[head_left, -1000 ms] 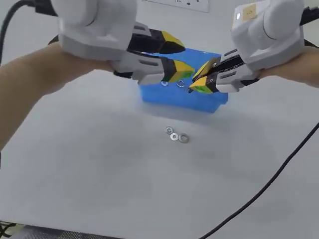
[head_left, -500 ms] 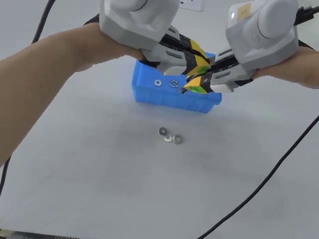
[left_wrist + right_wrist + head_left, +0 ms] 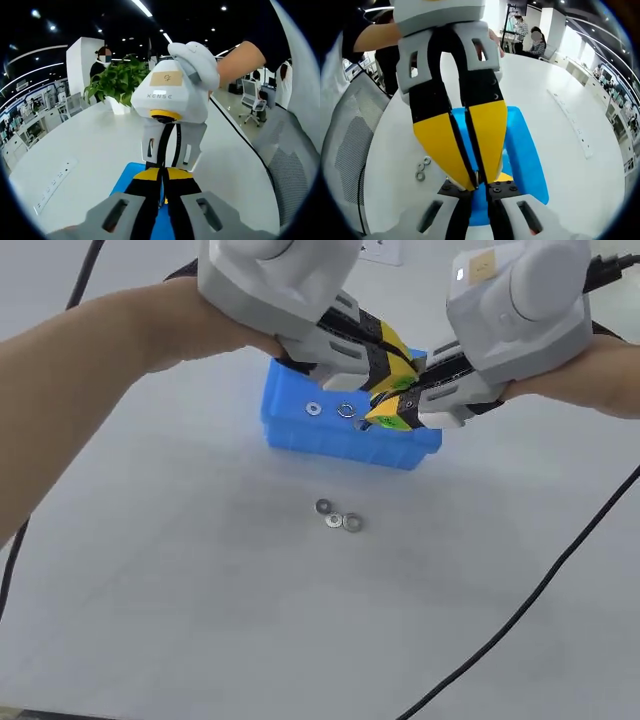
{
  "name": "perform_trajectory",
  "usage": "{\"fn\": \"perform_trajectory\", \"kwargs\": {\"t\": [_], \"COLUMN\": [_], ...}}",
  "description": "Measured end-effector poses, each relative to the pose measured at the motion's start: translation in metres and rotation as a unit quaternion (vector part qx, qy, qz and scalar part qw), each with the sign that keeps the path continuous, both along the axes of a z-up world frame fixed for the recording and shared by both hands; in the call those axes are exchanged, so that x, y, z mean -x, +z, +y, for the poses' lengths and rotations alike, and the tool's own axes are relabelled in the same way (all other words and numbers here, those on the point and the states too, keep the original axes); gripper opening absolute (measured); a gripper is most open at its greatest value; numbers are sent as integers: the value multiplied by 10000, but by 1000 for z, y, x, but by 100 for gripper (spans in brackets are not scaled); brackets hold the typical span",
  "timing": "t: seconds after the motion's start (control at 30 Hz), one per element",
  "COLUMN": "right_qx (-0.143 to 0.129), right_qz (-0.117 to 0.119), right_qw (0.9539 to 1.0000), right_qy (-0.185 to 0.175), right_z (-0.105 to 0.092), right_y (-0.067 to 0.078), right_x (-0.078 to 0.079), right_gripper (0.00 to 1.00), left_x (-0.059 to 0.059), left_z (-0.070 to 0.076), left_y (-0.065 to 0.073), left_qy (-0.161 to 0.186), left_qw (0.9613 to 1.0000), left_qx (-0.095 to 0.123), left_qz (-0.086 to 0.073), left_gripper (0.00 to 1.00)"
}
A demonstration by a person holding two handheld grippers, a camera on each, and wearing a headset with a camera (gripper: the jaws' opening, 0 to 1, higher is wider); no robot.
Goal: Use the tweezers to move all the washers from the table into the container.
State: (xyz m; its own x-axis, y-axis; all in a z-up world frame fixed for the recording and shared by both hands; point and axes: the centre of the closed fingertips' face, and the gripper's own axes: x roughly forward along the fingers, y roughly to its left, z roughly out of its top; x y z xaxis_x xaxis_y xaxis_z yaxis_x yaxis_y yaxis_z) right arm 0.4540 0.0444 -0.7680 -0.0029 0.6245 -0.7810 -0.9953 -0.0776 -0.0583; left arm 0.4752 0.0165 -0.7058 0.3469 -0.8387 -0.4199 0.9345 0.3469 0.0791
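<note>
In the left gripper view, the right gripper (image 3: 162, 175) faces the camera, just beyond the view's own jaws. Above its jaws, its white housing (image 3: 192, 102) carries a line of small grey capitals that reads roughly "KENSE", though the last letter is unsure. Just above the letters is a tan sticker (image 3: 166, 78) with one small dark mark, too small to read. In the head view the sticker (image 3: 484, 265) is blurred.

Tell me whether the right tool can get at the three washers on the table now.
Probably yes. The washers lie on bare table before the blue container, nothing over them. The right tool hangs above the container, tip to tip with the left tool, and must back off first.
</note>
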Motion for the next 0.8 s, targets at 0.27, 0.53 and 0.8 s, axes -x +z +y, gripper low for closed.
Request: {"fn": "perform_trajectory", "kwargs": {"t": [0.27,0.53,0.8], "right_qx": [-78,-121,-184], "right_qz": [-51,-165,-248], "right_qw": [10000,9997,9991], "right_qy": [-17,-140,-304], "right_z": [3,-1,-9], "right_y": [2,7,14], "right_x": [-2,-6,-10], "right_gripper": [12,17,20], "left_x": [6,8,10], "left_z": [0,-1,1], "left_y": [3,8,16], "left_qy": [33,93,202], "left_qw": [10000,9999,9996], "left_qx": [-21,19,16], "left_qz": [-52,-73,-218], "left_gripper": [5,5,5]}}
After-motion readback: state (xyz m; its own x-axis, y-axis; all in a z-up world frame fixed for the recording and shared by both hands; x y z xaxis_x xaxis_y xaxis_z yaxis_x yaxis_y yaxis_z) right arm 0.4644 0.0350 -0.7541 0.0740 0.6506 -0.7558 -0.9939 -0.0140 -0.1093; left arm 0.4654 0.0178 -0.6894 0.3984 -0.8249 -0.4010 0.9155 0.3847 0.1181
